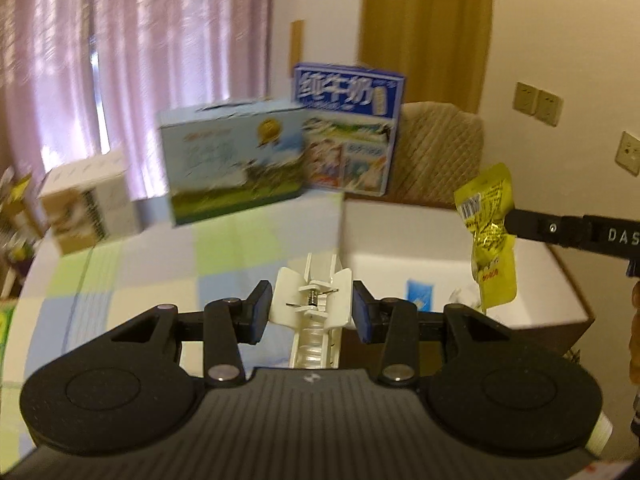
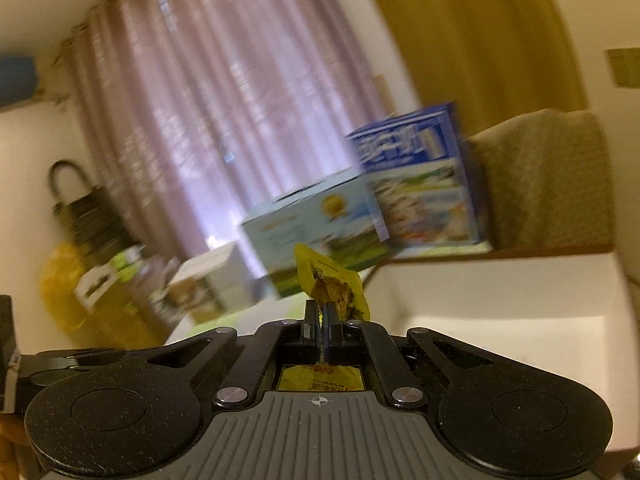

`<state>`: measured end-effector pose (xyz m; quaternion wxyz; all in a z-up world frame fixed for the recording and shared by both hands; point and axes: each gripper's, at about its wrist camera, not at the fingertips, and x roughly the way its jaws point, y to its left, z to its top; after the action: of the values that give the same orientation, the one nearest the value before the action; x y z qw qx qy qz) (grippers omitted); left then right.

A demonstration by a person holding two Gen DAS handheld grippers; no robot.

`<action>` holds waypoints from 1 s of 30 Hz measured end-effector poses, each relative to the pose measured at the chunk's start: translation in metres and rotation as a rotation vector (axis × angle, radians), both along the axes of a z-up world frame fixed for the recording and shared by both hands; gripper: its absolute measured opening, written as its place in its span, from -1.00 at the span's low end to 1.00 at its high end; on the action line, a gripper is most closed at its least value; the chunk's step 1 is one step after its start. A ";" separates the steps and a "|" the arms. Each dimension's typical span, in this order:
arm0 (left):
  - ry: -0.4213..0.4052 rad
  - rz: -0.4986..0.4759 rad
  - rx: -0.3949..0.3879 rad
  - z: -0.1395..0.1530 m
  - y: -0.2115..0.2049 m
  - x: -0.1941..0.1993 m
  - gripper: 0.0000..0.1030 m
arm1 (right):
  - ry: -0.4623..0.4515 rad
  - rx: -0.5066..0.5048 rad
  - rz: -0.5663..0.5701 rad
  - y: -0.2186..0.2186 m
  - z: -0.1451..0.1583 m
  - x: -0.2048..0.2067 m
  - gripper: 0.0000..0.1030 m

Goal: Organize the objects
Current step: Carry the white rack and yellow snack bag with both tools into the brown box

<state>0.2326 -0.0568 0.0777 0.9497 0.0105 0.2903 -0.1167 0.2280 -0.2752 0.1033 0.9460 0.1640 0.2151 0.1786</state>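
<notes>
Box holds perhaps blue packet — left claw clamps clip, right claw yellow packet.

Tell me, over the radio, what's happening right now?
Left hand-held gripper shut on white clip. Right hand-held gripper shut on yellow packet, over open white box. Nothing blocking.

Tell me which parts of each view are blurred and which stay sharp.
Left wrist view: the milk cartons smear slightly, while the left tongs and white clip stay sharp. Right wrist view: curtain and cartons streak heavily; the right tongs and yellow packet stay crisp.
</notes>
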 end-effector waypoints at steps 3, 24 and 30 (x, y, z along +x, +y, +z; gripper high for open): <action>-0.002 -0.041 -0.012 0.001 -0.026 0.023 -0.28 | 0.018 -0.003 -0.092 -0.024 0.002 0.009 -1.00; 0.143 -0.122 0.083 -0.054 -0.110 0.107 -0.28 | 0.325 0.027 -0.214 -0.085 -0.069 0.070 -1.00; 0.159 -0.115 0.097 -0.061 -0.109 0.111 -0.28 | 0.402 -0.027 -0.190 -0.073 -0.086 0.078 -1.00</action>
<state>0.3434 -0.1658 0.0171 0.9138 0.0638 0.3691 -0.1573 0.3063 -0.3477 0.0172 0.8988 0.2030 0.3853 0.0494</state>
